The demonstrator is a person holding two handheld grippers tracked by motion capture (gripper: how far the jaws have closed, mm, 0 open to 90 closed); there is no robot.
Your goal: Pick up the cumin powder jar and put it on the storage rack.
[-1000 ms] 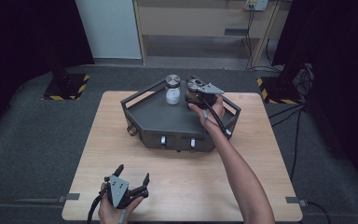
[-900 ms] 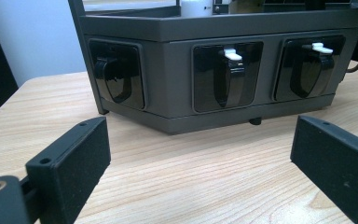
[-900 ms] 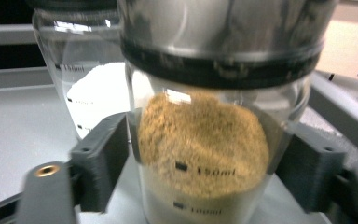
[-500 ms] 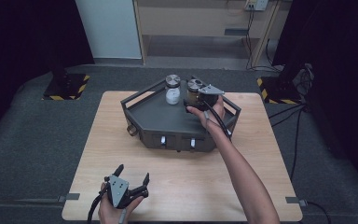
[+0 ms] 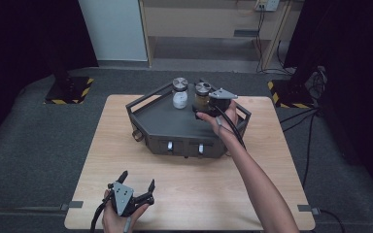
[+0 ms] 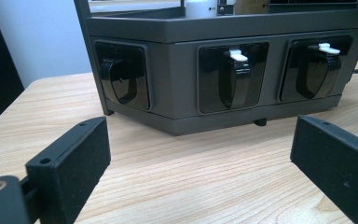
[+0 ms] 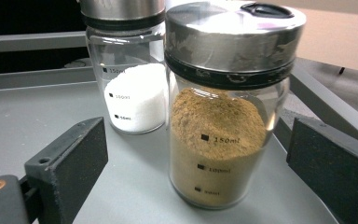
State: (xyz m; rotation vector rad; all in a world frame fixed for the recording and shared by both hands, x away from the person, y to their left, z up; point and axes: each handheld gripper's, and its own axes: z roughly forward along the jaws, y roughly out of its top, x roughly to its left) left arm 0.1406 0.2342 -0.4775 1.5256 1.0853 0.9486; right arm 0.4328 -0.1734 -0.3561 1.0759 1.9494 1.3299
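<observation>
A dark grey hexagonal rack [image 5: 165, 121] stands at the back middle of the wooden table [image 5: 272, 184]. On its top sit two glass jars with metal lids: one with white powder [image 5: 179, 94] [image 7: 133, 95] and one with brown powder [image 5: 202, 96] [image 7: 221, 149]. My right gripper [image 5: 205, 104] [image 7: 196, 177] is open on the rack top, its jaws either side of the brown jar without touching it. My left gripper [image 5: 137, 183] [image 6: 200, 163] rests open near the table's front edge, facing the rack's front panels [image 6: 233, 77].
The rack's front has glossy black recessed handles, two with white latches [image 6: 237, 53]. A raised rail [image 7: 326, 105] rims the rack top. Beyond the table are a shelf unit [image 5: 209, 29] and dark floor with yellow-black marked bases [image 5: 70, 90].
The right gripper has shifted slightly along the rack top at the brown jar. The left gripper has stayed put.
</observation>
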